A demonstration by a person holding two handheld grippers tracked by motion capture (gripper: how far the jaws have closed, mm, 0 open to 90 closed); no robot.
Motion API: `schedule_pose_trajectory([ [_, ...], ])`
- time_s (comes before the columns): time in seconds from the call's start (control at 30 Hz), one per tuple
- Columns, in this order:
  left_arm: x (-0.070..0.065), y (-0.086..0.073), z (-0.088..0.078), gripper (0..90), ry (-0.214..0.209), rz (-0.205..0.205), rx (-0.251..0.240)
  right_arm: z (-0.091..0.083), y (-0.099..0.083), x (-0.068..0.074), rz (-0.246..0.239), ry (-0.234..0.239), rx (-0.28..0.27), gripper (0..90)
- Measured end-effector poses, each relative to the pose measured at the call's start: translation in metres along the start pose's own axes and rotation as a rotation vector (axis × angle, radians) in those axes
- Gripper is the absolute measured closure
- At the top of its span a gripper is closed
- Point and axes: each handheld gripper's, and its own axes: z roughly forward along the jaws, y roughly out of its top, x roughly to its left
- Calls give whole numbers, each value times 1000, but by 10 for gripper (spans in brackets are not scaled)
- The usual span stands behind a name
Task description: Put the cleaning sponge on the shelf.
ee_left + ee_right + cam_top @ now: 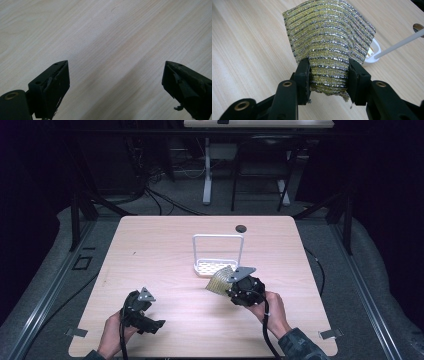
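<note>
Right hand-held gripper (328, 75) around scouring pad (329, 37)

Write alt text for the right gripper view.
The right gripper is clamped on a yellow and silver striped scouring cloth, which fans out above its two black jaws over a light wooden table. Behind the cloth, at right, part of a white rack rests on the table.

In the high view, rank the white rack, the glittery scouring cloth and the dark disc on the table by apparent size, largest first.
1. White rack
2. Scouring cloth, partly covered by the right claw, which grips it
3. Dark disc, clearly smallest, though farthest from the camera
</note>
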Motion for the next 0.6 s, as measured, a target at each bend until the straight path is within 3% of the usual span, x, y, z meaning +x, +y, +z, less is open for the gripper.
schedule_pose_trajectory([
  [0.3, 0, 0, 0, 78, 0, -1, 6, 9, 5, 1, 2, 2, 1, 582],
  [0.6, 0, 0, 1, 78, 3, -4, 7, 20, 11, -2, 24, -28, 8, 582],
])
